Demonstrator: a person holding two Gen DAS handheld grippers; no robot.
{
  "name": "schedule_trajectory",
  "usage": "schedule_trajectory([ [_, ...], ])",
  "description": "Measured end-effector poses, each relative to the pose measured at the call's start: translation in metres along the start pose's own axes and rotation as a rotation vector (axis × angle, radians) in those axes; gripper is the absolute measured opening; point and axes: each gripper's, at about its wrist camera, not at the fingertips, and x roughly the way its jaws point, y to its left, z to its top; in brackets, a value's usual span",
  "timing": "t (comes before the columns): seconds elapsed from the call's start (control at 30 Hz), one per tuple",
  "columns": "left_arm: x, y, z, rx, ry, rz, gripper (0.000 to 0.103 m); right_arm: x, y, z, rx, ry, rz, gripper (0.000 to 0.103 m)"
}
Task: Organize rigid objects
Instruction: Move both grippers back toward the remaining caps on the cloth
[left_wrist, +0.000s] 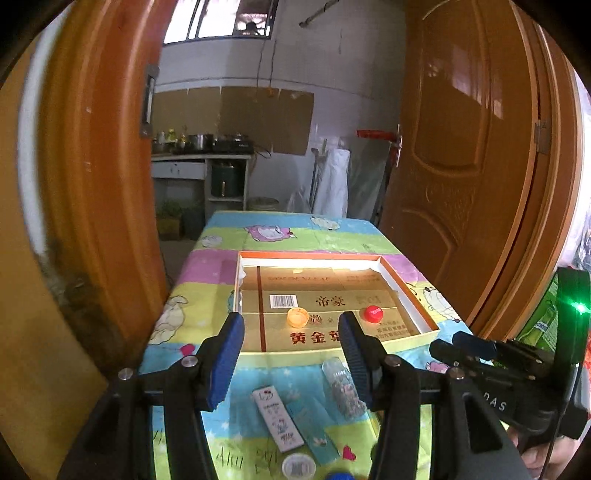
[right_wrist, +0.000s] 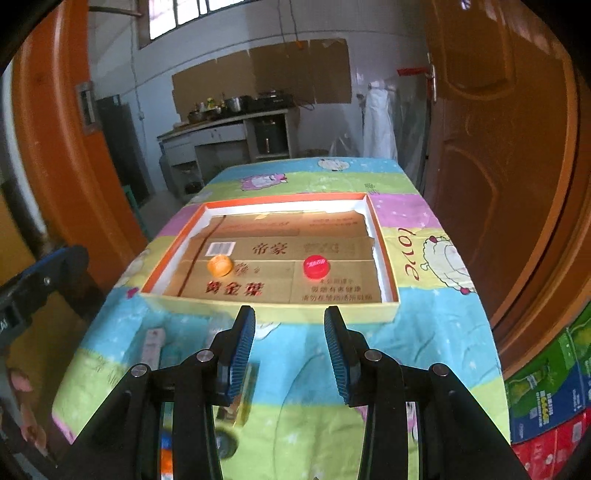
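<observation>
The left tool (left_wrist: 291, 350) is spread wide and holds nothing; it hangs over the near part of the desk (left_wrist: 229, 232), which wears a bright cartoon cloth. The right tool (right_wrist: 290, 343) is also wide and empty, over the near edge of the desk in front of the tray (right_wrist: 273, 304).

The shallow tray sits mid-desk, lined with printed cardboard. Inside it lie two caps, well apart: an orange cap (left_wrist: 297, 316) toward the tray's left side and a red cap (left_wrist: 373, 313) toward its right, both nearer the tray's front wall than its back.

Between the tray and the near edge of the desk, in the left view, lie a white box (left_wrist: 277, 419) with a teal box (left_wrist: 312, 430) just beside it, and a clear box (left_wrist: 341, 387) partly behind the left tool's right finger. At the near edge sits a pale round lid (left_wrist: 298, 467), with something blue next to it, too cut off to identify.
</observation>
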Motion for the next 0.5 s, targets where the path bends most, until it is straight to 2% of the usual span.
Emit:
schedule_trajectory([
  [0.2, -0.033, -0.009, -0.016, 0.024, -0.025, 0.033, 0.053, -0.031, 0.009, -0.021, 0.012, -0.014, -0.012, 0.04],
  [0.5, -0.07, -0.02, -0.048, 0.047, -0.019, 0.027, 0.053, -0.082, 0.023, -0.057, 0.015, -0.045, -0.03, 0.04],
])
